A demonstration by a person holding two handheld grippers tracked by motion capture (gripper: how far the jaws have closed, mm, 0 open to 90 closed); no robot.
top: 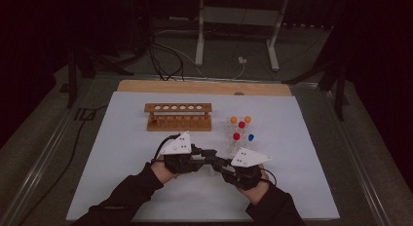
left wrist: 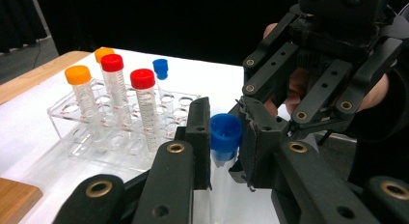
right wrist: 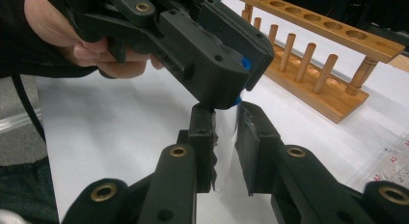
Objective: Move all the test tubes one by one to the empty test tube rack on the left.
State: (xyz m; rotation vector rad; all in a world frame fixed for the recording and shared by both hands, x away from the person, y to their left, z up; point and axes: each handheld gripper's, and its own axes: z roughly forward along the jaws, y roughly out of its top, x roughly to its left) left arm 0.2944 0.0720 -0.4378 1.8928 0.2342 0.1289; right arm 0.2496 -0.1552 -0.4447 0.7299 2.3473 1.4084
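Left gripper (left wrist: 225, 147) is clamped on the blue cap (left wrist: 225, 131) of a clear tube (right wrist: 225, 137); right gripper (right wrist: 224, 151) squeezes its body. Both hands meet low over the white table (top: 122, 153), in front of the wooden rack (top: 178, 116).

Both forearms, in dark sleeves, entered from the bottom edge of the high view and converged toward lower centre. Left gripper (top: 210, 154) held just left of centre, grey plate tilted up, jaws pointed right. Right gripper (top: 220, 163) held just right of it, jaws pointed left and up, meeting the left one's tips. In the left gripper view, own jaws closed on a capped tube (left wrist: 223, 151) at lower centre. In the right gripper view, own jaws clamped on the tube's clear body at centre, with the left hand (right wrist: 72, 38) seen upper left.
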